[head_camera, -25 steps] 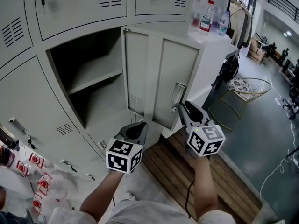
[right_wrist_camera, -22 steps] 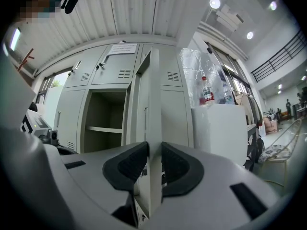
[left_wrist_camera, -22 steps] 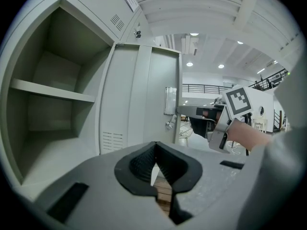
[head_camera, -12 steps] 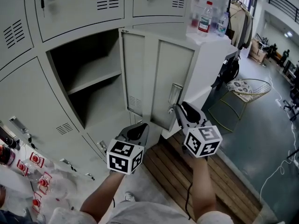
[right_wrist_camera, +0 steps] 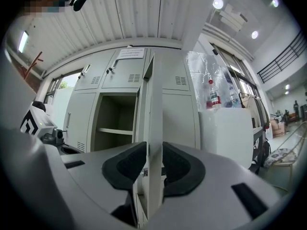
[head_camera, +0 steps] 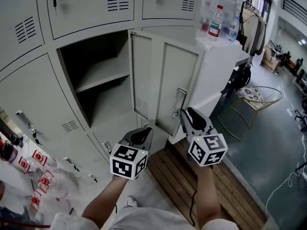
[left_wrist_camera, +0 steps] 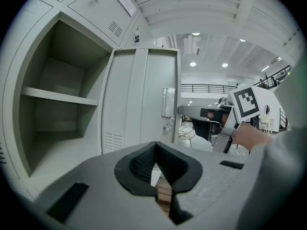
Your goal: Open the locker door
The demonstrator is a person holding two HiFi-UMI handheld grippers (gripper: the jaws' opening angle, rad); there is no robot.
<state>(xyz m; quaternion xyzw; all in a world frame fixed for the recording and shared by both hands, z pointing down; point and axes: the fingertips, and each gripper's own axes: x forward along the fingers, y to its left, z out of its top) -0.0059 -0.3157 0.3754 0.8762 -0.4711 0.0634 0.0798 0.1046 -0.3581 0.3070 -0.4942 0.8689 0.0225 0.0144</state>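
The grey locker door (head_camera: 177, 85) stands swung wide open, its latch handle (head_camera: 179, 98) on the free edge, and the open compartment (head_camera: 100, 90) with one shelf shows behind it. My right gripper (head_camera: 184, 114) sits at the door's free edge just below the latch. In the right gripper view the door edge (right_wrist_camera: 154, 109) runs between the jaws of the right gripper (right_wrist_camera: 154, 164), which are opening and sit close on both sides. My left gripper (head_camera: 144, 132) hangs below the compartment, holding nothing. In its own view the left gripper (left_wrist_camera: 155, 163) is shut, with the door (left_wrist_camera: 139, 99) ahead.
More closed lockers surround the open one. A white cabinet (head_camera: 225, 56) with water bottles (head_camera: 217, 20) on top stands right of the door. A wire chair (head_camera: 259, 97) sits farther right. Wooden planks (head_camera: 177, 176) lie underfoot, and red-labelled items (head_camera: 29, 171) lie at lower left.
The right gripper has drawn slightly down and back along the door's edge below the latch. The door stays wide open and the left gripper holds its place.
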